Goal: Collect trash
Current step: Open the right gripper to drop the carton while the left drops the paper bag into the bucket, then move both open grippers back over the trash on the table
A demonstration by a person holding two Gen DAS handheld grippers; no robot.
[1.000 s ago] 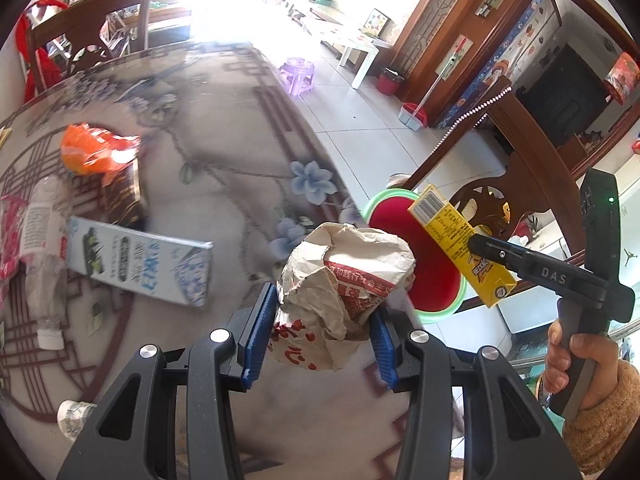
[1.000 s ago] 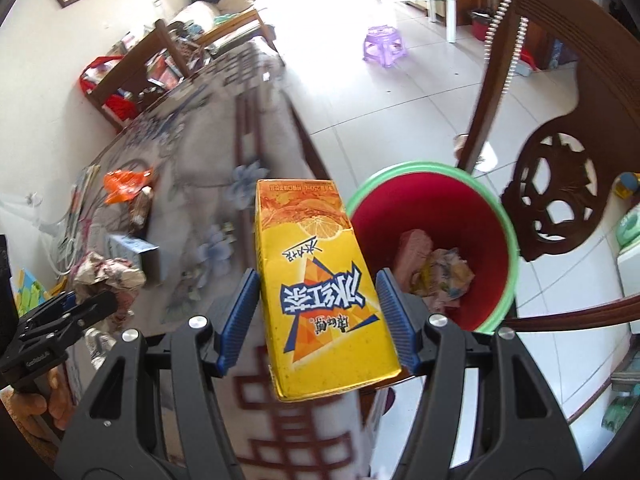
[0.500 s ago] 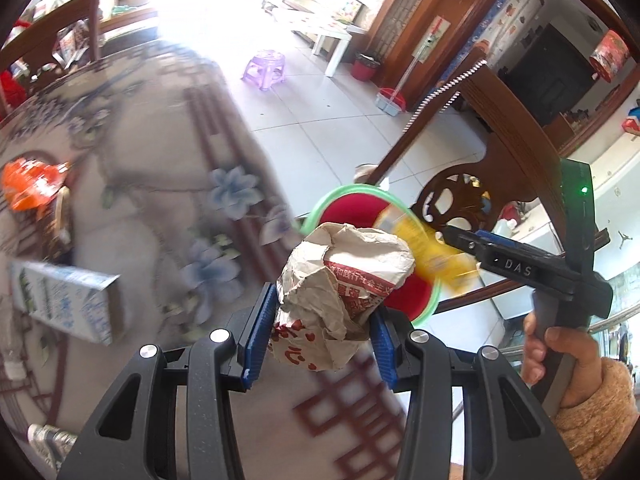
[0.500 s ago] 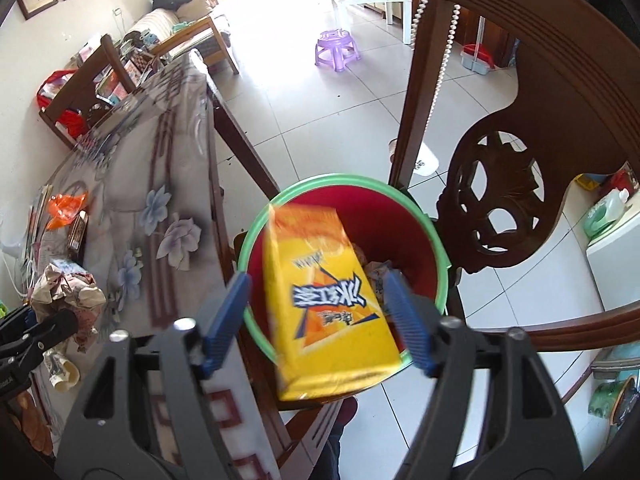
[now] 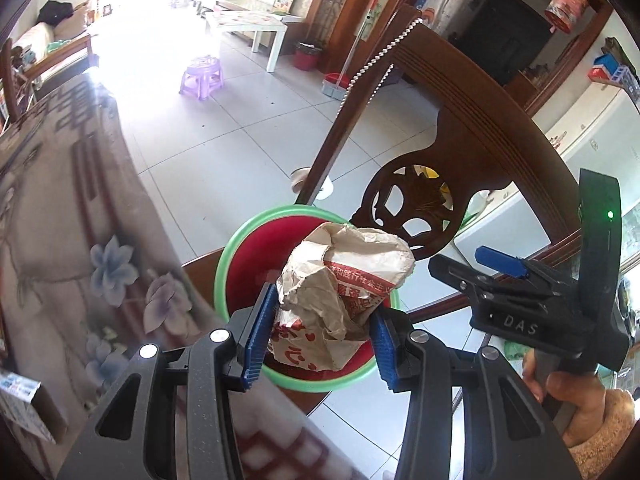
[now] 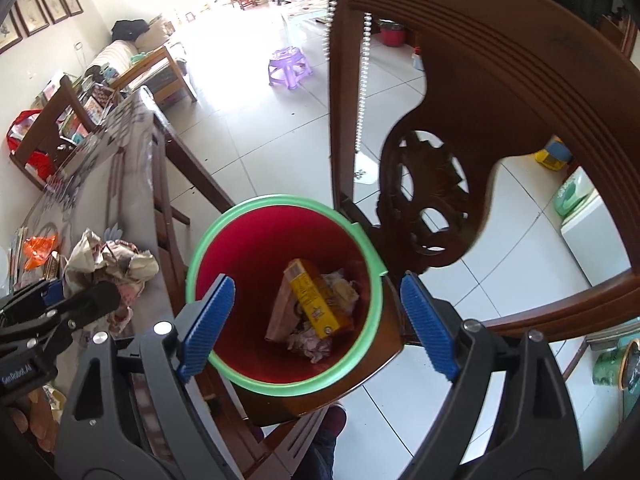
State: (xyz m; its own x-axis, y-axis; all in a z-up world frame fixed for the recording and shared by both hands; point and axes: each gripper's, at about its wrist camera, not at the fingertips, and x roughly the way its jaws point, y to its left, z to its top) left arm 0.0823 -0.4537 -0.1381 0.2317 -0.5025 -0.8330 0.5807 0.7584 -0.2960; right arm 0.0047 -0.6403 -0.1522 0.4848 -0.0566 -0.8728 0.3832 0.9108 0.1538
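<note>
Several pieces of trash already lie in the bottom of the red bin (image 6: 256, 264): a yellow carton (image 6: 314, 304), a brownish box beside it and some crumpled wrappers. My right tool (image 6: 316, 320) hangs over the bin's mouth with its blue pads spread wide and nothing between them, so I judge that drop done. My left tool (image 5: 320, 326) is clamped on a crumpled paper bag (image 5: 344, 276) with red print, held at the centre of the left view in front of the bin's green rim (image 5: 224, 268); whether it is fully over the opening I cannot tell, since the right view puts it at lower left, over the table's edge. That bag is the next thing to let go.

More is left. On the table (image 6: 132, 160), at the far left of the right view, I see an orange wrapper (image 6: 38, 248) and a few flat packets too small to name. A blue-and-white box (image 5: 22, 408) sits at the lower left edge of the left view.

Only the right view looks down into the bin and shows what it holds; in the left view the bag covers most of the opening. The left view in turn shows my right hand (image 5: 576, 400) on its tool's handle, and that tool from the side.
</note>
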